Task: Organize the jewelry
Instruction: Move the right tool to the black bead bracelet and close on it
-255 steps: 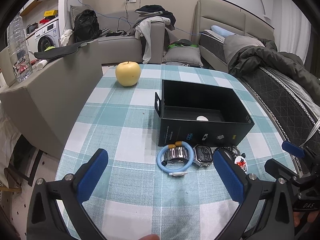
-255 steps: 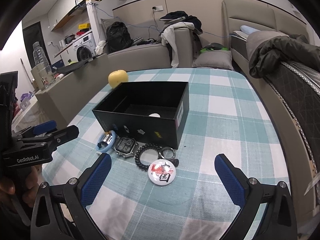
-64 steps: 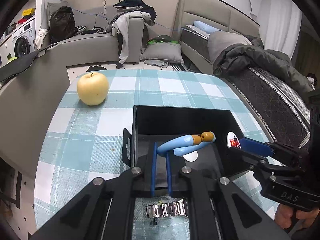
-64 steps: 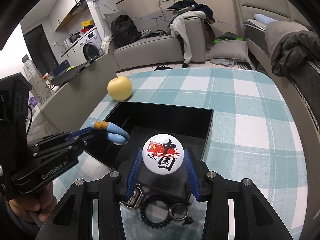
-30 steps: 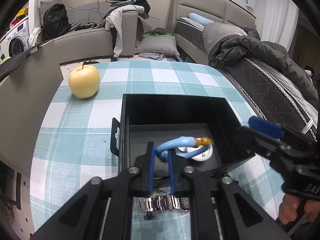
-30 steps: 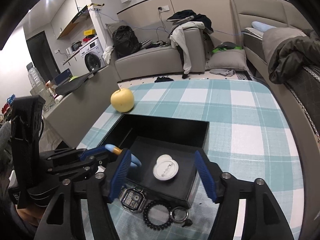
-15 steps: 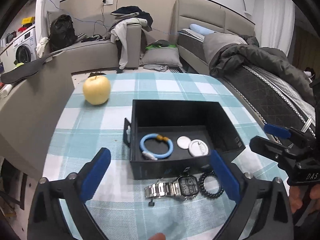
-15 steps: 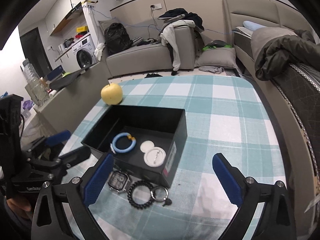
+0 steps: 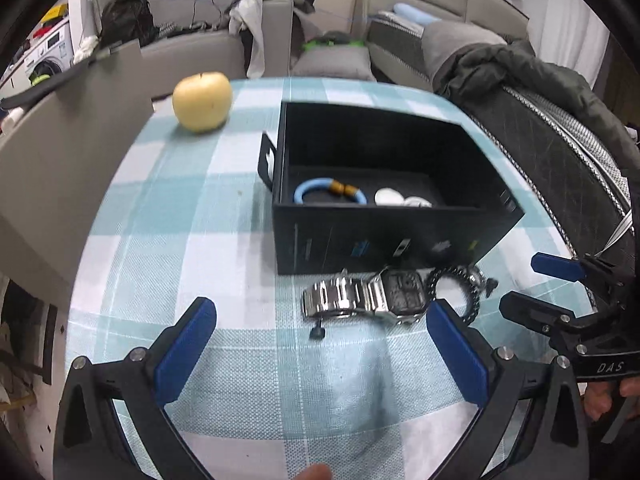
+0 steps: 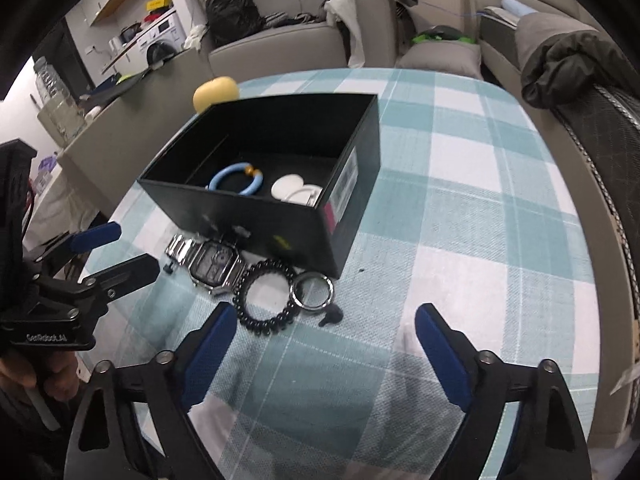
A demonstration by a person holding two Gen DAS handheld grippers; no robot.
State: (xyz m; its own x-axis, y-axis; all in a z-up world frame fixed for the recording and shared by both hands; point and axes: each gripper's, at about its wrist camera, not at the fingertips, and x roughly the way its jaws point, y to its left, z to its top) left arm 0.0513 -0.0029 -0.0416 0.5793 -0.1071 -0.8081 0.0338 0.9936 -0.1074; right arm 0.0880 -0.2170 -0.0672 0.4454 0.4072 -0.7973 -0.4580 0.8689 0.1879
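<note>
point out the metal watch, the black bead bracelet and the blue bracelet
metal watch (image 9: 402,294): left wrist view, on its dial.
black bead bracelet (image 10: 262,326): right wrist view, on the near beads.
blue bracelet (image 10: 218,181): right wrist view, on its left curve, inside the box.

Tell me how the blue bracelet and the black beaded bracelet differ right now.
Place: the blue bracelet lies inside the black box; the black beaded bracelet lies on the checked tablecloth in front of it.
Look: the blue one is a smooth band with two amber beads; the black one is a string of round dark beads.
Neighbours: the blue one lies alone; the black one lies between the steel watch and a metal ring.
Both lie flat, ungripped.
</note>
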